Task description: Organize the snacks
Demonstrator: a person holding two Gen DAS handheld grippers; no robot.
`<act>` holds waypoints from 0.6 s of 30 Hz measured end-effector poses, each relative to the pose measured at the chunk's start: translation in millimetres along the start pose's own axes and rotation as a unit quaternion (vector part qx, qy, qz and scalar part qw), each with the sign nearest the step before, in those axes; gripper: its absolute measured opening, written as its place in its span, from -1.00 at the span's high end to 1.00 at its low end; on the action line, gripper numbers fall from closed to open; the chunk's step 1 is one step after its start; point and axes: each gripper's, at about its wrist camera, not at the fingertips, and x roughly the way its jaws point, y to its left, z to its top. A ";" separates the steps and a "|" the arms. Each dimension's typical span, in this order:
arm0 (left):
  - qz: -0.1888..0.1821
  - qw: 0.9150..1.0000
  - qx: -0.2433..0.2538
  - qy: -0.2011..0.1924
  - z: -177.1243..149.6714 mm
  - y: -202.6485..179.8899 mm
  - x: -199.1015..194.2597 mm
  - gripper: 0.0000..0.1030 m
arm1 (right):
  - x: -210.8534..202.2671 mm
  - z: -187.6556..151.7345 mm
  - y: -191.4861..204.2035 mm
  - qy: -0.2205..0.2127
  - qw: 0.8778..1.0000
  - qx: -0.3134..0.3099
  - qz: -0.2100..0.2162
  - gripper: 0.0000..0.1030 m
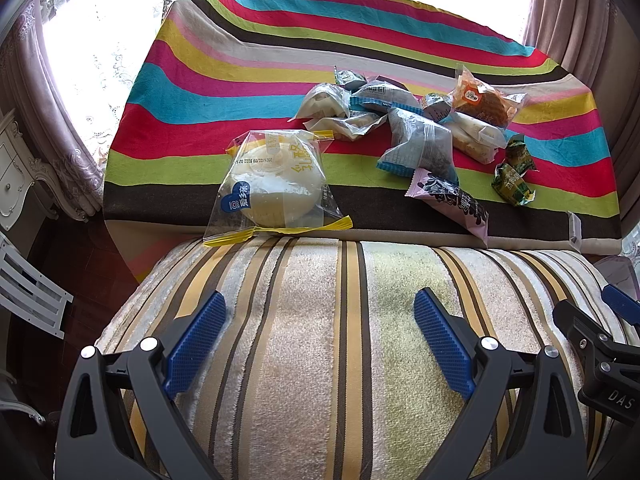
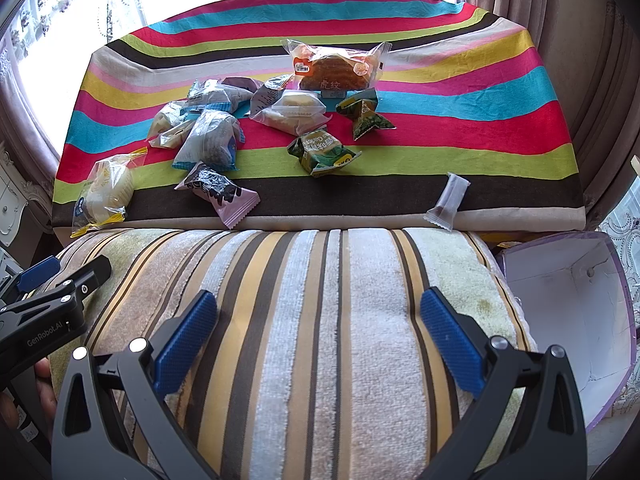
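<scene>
While both grippers wait with jaws wide and empty, the snacks (image 2: 256,120) lie unsorted on the tabletop (image 2: 500,120); next, one must reach forward and pick.

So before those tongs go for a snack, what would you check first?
1. Left tongs open, empty: ok.
2. Right tongs open, empty: ok.
3. Snack pile on the striped cloth, in view: ok.
4. Round cake packet lies apart from the pile, free to grab: ok.
5. Purple box at right, open: ok.
6. Whether snacks belong in that box: cannot tell.
</scene>
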 end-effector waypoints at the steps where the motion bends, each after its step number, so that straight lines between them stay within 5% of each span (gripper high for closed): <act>1: 0.000 1.000 0.000 0.000 -0.1 0.2 0.0 -0.78 | 0.1 0.5 0.1 0.000 1.000 0.000 0.000 -0.97; 18: -0.003 1.000 -0.009 0.007 3.8 0.6 -1.3 -0.78 | -1.8 -0.6 0.0 0.009 1.000 -0.004 0.000 -0.97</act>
